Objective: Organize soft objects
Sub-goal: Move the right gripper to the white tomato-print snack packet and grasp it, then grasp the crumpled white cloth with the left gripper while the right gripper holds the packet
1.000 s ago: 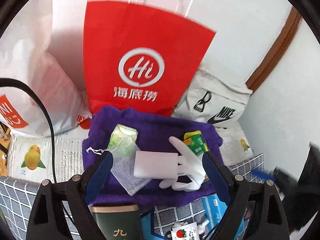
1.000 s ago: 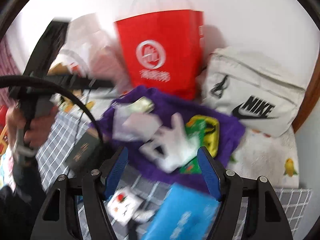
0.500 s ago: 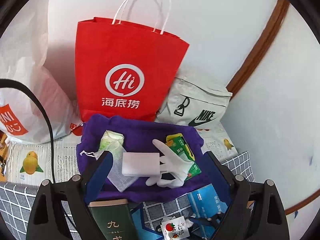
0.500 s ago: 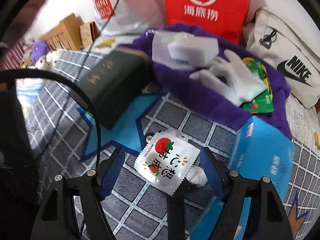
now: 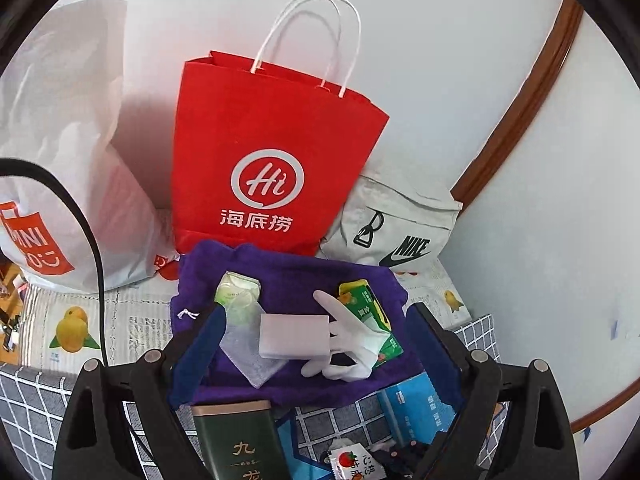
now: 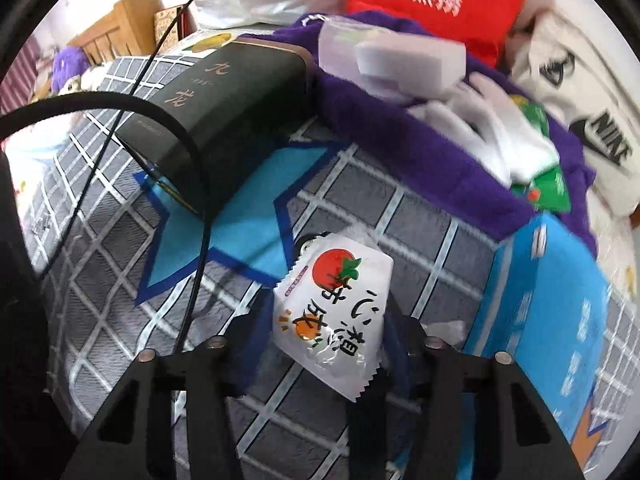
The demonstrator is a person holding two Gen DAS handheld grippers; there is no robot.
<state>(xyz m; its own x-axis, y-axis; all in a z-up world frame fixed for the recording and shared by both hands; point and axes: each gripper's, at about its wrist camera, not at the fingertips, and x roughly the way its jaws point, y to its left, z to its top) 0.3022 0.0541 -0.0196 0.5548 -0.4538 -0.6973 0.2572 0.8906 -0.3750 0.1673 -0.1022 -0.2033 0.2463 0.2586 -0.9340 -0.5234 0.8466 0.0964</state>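
Note:
A white snack packet point(image 6: 332, 304) printed with a tomato lies on the grey checked blanket point(image 6: 120, 264). My right gripper point(image 6: 326, 308) points down at it, jaws closing, and the pads meet the packet's two side edges. My left gripper point(image 5: 314, 316) hangs open and empty above a purple towel point(image 5: 288, 276). On that towel lie a white sponge block point(image 5: 294, 336), a white glove point(image 5: 352, 344), a green packet point(image 5: 368, 308) and a mesh pouch point(image 5: 240, 320). The snack packet point(image 5: 352, 460) also shows at the bottom of the left wrist view.
Behind the towel stand a red paper bag point(image 5: 272, 160), a white plastic bag point(image 5: 60, 168) and a pale Nike bag point(image 5: 400, 232) against the wall. A dark green tin point(image 6: 224, 108) and a blue box point(image 6: 552, 320) flank the packet. A black cable point(image 6: 192, 208) crosses the blanket.
My right gripper swung down from the towel to the snack packet and narrowed around it. The left gripper rose and drew back a little, still open.

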